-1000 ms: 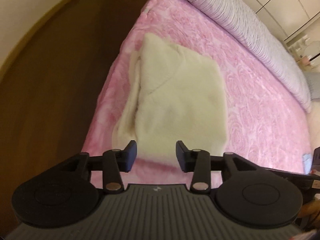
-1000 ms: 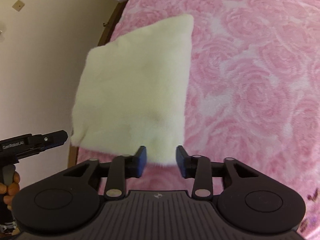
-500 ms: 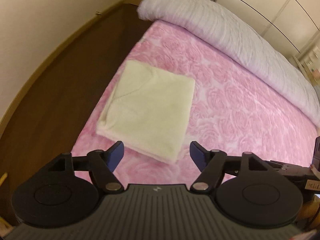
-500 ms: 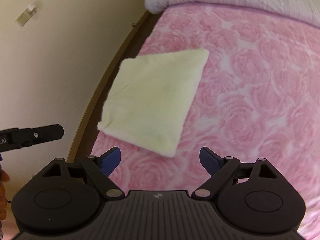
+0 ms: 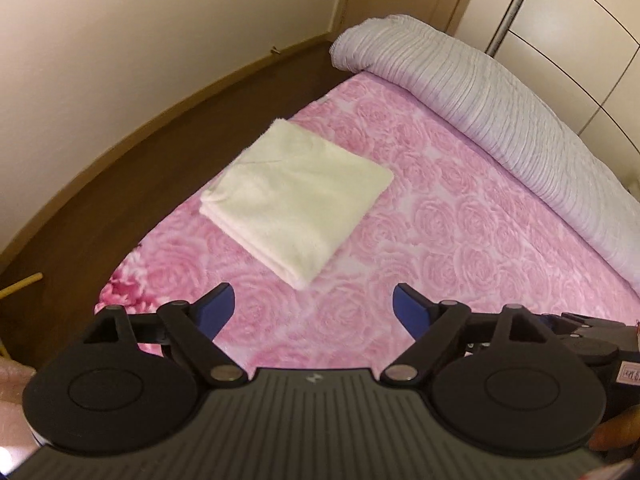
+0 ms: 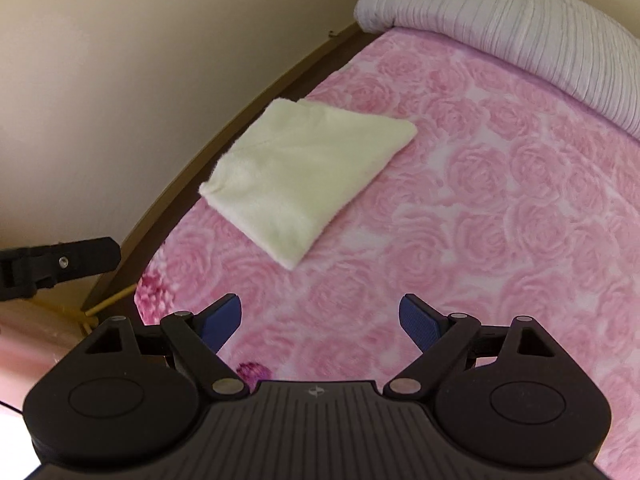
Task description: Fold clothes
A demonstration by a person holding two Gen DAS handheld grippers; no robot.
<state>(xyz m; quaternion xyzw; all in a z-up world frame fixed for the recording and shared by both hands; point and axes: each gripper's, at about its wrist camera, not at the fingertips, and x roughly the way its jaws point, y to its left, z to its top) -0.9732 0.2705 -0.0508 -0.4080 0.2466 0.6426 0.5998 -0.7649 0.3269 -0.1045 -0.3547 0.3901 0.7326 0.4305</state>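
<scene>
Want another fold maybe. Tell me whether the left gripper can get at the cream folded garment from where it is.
Probably yes. The left gripper, jaws opening and empty, points at the cream folded garment; only bare pink blanket lies between.

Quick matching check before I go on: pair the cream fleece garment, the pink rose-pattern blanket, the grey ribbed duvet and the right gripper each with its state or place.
Things:
1. cream fleece garment
2. pink rose-pattern blanket
3. grey ribbed duvet
4. right gripper

States:
A. rolled along the bed's far side
B. open, empty
C. folded square near the bed's edge
D. spread beneath the garment

Pairs: 1-C, 2-D, 3-A, 4-B
</scene>
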